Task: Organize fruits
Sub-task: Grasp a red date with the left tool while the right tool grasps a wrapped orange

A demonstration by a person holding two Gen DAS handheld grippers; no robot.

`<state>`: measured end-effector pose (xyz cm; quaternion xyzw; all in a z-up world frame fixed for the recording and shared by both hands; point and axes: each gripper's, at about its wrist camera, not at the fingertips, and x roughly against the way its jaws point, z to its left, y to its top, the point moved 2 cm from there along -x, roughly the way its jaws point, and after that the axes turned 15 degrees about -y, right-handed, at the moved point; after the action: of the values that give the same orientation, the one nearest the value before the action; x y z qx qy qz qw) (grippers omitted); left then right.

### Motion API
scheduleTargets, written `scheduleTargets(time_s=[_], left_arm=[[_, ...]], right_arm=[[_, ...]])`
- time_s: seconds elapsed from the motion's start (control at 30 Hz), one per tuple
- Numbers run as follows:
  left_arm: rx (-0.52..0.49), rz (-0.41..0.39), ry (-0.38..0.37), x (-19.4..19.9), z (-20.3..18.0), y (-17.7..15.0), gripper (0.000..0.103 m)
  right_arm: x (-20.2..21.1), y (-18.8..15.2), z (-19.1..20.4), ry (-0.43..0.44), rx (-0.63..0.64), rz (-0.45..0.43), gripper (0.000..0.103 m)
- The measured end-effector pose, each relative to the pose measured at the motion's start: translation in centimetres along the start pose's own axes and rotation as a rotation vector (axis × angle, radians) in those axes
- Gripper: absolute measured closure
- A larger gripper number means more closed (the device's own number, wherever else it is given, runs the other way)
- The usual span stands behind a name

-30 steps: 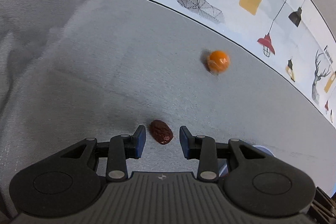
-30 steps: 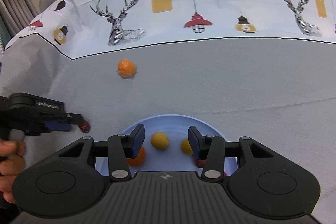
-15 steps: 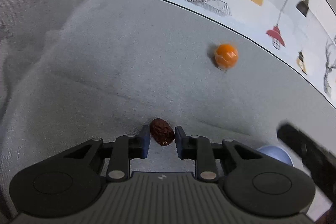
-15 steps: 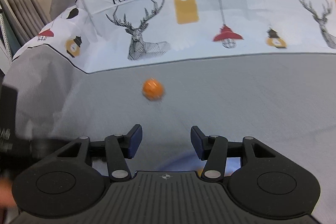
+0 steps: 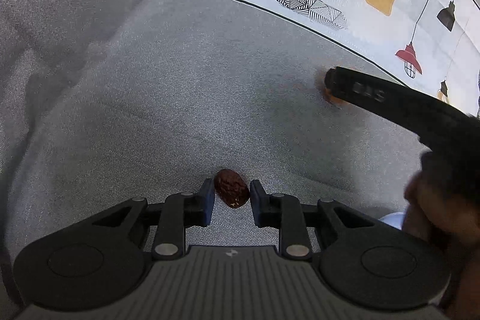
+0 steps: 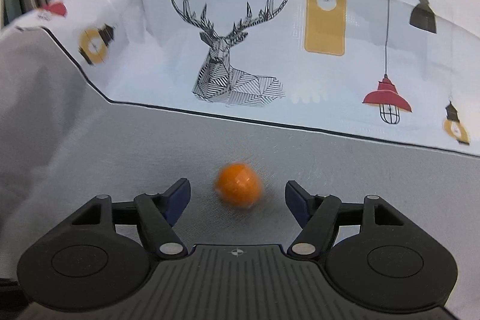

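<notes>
Closing on the dried date (image 5: 231,191), the left gripper (image 5: 231,194) has the dark, wrinkled fruit between its blue pads, which sit against its two sides on the grey cloth (image 5: 150,98); the jaws narrowed within the past second and now appear to pinch it, probably so that it can be carried to the plate. Only a pale blue sliver of that plate (image 5: 391,220) shows at the lower right of the left wrist view, just beside the person's hand (image 5: 435,206). That hand holds the right gripper (image 6: 237,194), which has just been spreading its jaws and now stands wide open, with the small orange fruit (image 6: 238,188) between the tips but clear gaps on both sides, so nothing is gripped yet. The wide stance looks chosen to let the round fruit slip in without being nudged away. The fruit is blurred in the right wrist view, so its exact outline is uncertain. In the left wrist view one black finger (image 5: 360,89) of the right gripper hides nearly all of the fruit, leaving only an orange edge. Beyond both fruits, past a black border line, lies the white printed band (image 6: 300,74) with deer and hanging lamps.
</notes>
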<state>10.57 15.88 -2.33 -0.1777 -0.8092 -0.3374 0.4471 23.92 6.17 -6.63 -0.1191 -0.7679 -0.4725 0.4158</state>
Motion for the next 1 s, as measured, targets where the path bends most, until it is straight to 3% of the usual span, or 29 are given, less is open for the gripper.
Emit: scheduleTargets(time_s=[0.3,0.4,0.47,0.7,1.0], left_arm=[[0.008,-0.001,0.001,-0.1,0.0,0.0,0.075],[0.02,-0.004,-0.005,-0.1,0.0,0.0,0.075],[0.025,-0.006,-0.007,0.0,0.2,0.1,0.075],[0.028,-0.041,0.019,0.7,0.5,0.3,0.075],[0.054,-0.077,0.065,1.3,1.2,0.8,0.076]], right_arm=[[-3.1,0.4,1.3,0.071,0.039,0.046,0.033],[-3.2,0.3,2.0,0.047,0.092,0.028,0.047],[-3.2,0.2,2.2,0.016,0.121,0.022,0.063],[-1.4,0.8,2.0,0.043,0.116,-0.007,0.064],[-0.2,1.6,2.6,0.159,0.1,0.029,0.064]])
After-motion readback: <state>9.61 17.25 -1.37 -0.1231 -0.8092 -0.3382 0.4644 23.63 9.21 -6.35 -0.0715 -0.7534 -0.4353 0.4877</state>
